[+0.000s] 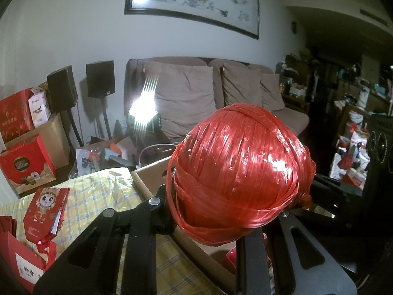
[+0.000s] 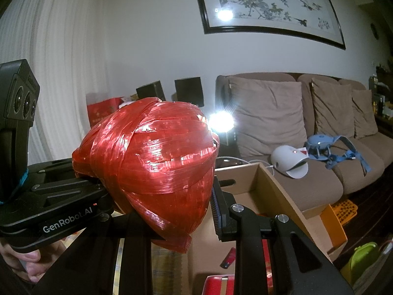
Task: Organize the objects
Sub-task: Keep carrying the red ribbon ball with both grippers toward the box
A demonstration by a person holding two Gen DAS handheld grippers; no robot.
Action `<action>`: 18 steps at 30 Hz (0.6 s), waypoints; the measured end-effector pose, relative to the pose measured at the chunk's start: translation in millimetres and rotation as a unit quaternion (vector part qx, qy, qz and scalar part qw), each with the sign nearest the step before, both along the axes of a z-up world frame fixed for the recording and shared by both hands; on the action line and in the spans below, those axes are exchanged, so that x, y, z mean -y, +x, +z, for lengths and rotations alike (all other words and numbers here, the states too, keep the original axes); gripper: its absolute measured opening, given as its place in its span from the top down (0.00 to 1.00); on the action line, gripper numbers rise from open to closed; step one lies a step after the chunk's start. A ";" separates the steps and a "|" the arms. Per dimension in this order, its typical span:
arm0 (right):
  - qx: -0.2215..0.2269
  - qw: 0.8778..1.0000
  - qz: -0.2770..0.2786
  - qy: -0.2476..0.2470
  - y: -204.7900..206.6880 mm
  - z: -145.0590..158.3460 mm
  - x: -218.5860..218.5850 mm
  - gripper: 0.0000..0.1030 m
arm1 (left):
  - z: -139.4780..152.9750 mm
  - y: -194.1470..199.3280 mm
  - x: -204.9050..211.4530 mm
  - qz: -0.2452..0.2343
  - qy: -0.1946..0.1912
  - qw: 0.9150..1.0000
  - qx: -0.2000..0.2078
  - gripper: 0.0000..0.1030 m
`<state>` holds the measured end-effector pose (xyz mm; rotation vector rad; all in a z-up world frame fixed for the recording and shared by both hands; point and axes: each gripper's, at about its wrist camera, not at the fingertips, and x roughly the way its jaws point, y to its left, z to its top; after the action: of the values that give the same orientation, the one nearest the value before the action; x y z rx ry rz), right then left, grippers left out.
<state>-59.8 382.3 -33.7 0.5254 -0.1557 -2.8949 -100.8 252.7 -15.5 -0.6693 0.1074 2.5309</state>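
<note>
A shiny ball of red plastic twine (image 1: 235, 169) fills the middle of the left wrist view, held above an open cardboard box (image 1: 147, 174). My left gripper (image 1: 226, 204) is shut on it, one finger on each side. In the right wrist view the same twine ball (image 2: 152, 157) sits in my right gripper (image 2: 167, 211), its blue ribbed pad (image 2: 218, 209) pressed against the ball's right side. The left gripper (image 2: 73, 196) reaches in from the left and touches the ball. The right gripper (image 1: 331, 196) shows at the ball's right edge. A hand (image 2: 27, 263) holds the left handle.
The box (image 2: 277, 184) holds a small red item (image 2: 228, 260) and a red tin (image 2: 218, 285). A yellow checked cloth (image 1: 98, 191) carries a red cartoon packet (image 1: 44, 211). Red gift bags (image 1: 24, 164) stand at the left. A brown sofa (image 2: 319, 179) holds a white and blue headset (image 2: 292, 159).
</note>
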 end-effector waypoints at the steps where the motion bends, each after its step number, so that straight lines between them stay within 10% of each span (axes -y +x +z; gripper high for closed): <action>1: 0.000 1.000 0.000 0.000 0.0 0.2 0.1 0.76 | 0.2 -0.1 -0.3 0.000 0.000 1.000 0.000 0.80; 18: 0.003 1.000 -0.008 0.004 -0.6 -0.2 -6.8 0.75 | -1.9 -3.6 -9.0 -0.009 0.002 1.000 0.003 0.80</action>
<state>-60.3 389.1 -33.9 0.5371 -0.1506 -2.9099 -104.3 261.7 -17.4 -0.6719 0.1055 2.5111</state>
